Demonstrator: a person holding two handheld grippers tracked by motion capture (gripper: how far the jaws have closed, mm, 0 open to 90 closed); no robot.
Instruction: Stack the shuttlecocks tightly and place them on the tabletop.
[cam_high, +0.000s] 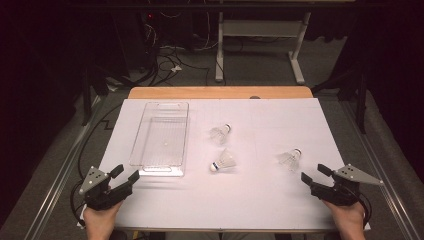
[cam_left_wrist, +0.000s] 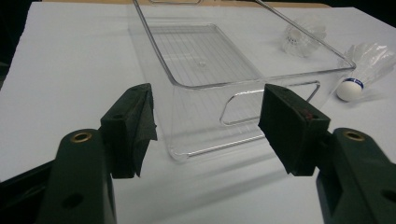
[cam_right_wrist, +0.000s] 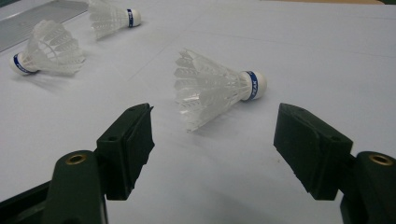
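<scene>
**Both grippers wide, three shuttlecocks loose by the clear bin**

Landmark: clear plastic bin (cam_high: 161, 140), rectangular, handle cut-outs at both short ends, standing on white sheet (cam_high: 260, 200) that covers most of a wooden tabletop (cam_high: 220, 92); a wood strip shows past the bin's far end.

Left gripper (cam_high: 125, 175) sits just off the bin's near-left corner, jaws spread wide, nothing btwn them. In the left gripper view the bin's near wall (cam_left_wrist: 243, 109) faces the jaws.

Right gripper (cam_high: 314, 173) is well apart from the bin, at the sheet's opposite side, jaws also wide, empty. Nearest shuttlecock (cam_high: 290, 158) lies on its side just ahead of it, cork w/ blue band (cam_right_wrist: 254, 85) pointing away from the bin.

Two more shuttlecocks lie nearer the bin: one (cam_high: 220, 132) beside its mid-length, one (cam_high: 223, 161) beside its near end.

Room: dark, grey floor, tangled cables (cam_high: 165, 62) and a white desk frame (cam_high: 260, 45) beyond the bin.
</scene>
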